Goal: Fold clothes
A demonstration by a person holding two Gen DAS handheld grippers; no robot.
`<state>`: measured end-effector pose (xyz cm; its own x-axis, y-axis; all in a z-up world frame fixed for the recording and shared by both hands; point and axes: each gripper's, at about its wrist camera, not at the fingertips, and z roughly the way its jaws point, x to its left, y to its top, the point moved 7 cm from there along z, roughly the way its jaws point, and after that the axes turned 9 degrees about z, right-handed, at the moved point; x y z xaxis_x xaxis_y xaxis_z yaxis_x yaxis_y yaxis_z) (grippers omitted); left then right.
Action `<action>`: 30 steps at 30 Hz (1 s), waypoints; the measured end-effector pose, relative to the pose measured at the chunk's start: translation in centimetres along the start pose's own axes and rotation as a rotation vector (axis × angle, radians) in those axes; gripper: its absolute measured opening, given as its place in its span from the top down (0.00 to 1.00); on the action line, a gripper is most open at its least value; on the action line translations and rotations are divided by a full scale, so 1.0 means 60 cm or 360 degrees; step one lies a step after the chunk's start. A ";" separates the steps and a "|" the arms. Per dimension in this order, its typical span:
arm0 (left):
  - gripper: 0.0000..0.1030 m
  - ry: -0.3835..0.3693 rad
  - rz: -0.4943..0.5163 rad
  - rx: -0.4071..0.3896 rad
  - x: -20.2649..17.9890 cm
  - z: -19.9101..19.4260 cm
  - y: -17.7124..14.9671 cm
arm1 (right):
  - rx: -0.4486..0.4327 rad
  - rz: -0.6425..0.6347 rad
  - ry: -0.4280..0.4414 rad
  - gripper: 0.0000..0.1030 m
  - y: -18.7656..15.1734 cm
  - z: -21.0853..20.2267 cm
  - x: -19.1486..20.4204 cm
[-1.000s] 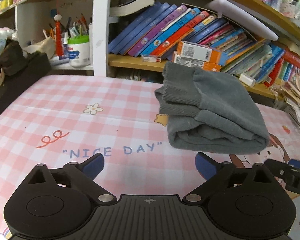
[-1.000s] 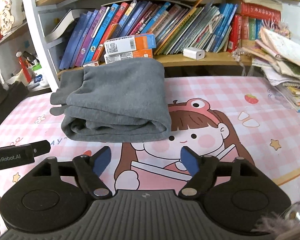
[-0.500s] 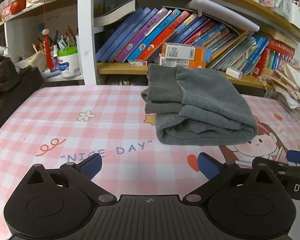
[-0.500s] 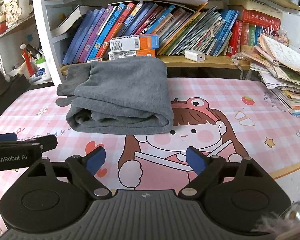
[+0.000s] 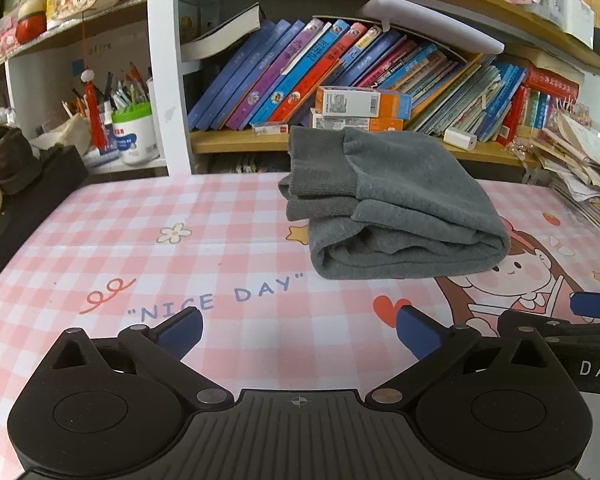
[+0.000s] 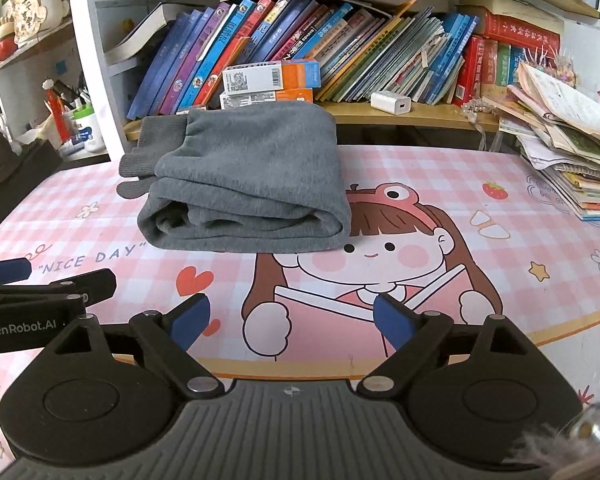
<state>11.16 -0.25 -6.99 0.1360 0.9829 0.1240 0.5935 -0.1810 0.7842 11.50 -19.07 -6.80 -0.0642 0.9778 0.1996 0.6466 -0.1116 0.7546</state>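
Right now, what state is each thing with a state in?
Grey garment: folded into a bundle, lying on the mat, held by nothing.
Left gripper: open, empty, short of the garment.
Right gripper: open, empty; its jaws have just been opening.

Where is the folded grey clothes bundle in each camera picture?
Left wrist view: the folded grey garment lies right of centre on the pink checked table mat, ahead of the open left gripper.
Right wrist view: the folded grey garment lies left of centre, ahead of the open right gripper.
Shared landmark: the "NICE DAY" lettering, just in front of the bundle's left end.
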 end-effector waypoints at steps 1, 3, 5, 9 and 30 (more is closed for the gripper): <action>0.00 -0.0002 0.0000 -0.0002 0.000 0.000 0.000 | 0.0002 0.0002 0.0000 0.14 0.000 0.000 0.000; 0.00 0.0000 -0.0003 -0.0001 0.000 -0.001 0.000 | 0.0006 0.0005 0.0001 0.14 -0.001 0.001 0.000; 0.00 -0.0004 -0.0002 0.0004 -0.001 0.000 0.000 | 0.0011 0.0007 0.0004 0.14 -0.002 0.002 0.001; 0.00 -0.0005 0.0004 0.0010 -0.002 0.001 -0.001 | 0.0007 0.0005 0.0005 0.14 -0.001 0.002 0.001; 0.00 -0.0009 0.0002 0.0020 0.000 0.000 -0.002 | 0.0014 0.0005 0.0009 0.14 -0.001 0.005 0.002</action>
<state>11.12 -0.24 -7.09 0.1410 0.9825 0.1214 0.6034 -0.1825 0.7763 11.69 -18.91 -6.99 -0.0667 0.9764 0.2056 0.6536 -0.1130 0.7484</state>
